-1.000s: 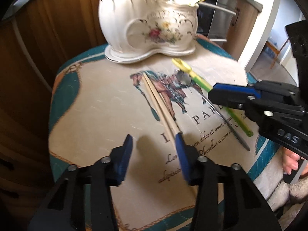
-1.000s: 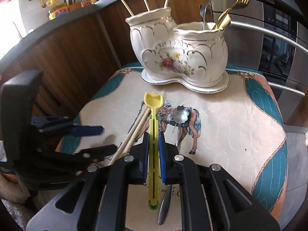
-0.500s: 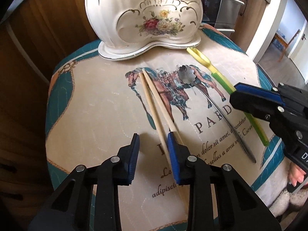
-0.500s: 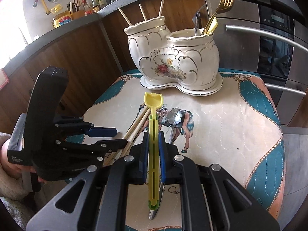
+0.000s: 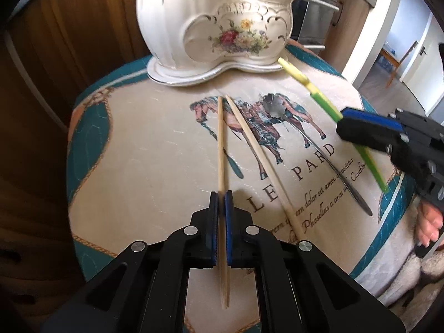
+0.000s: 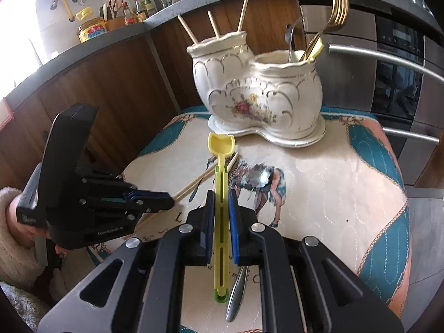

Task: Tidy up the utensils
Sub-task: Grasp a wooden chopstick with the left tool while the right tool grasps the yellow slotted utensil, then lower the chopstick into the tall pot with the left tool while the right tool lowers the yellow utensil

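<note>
Chopstick (image 5: 221, 149): being clamped by the left gripper (image 5: 221, 198), whose jaws have just been closing onto it; it is lying on the horse-print mat (image 5: 155, 166).
Second chopstick (image 5: 258, 155): lying loose just beside it.
Yellow-green utensil (image 6: 221, 194): being gripped in the closed right gripper (image 6: 221, 198).
Ceramic holder (image 6: 258, 94): standing at the mat's far edge, chopsticks in its left cup.
Advice: the stick is best lifted level, then tipped upright over the left cup.

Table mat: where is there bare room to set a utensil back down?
Free: the mat right of the horse print, up to its teal border, and the strip left of the held chopstick. Crowded: the middle, with the loose chopstick, metal spoon and both grippers; the holder fills the far edge.
</note>
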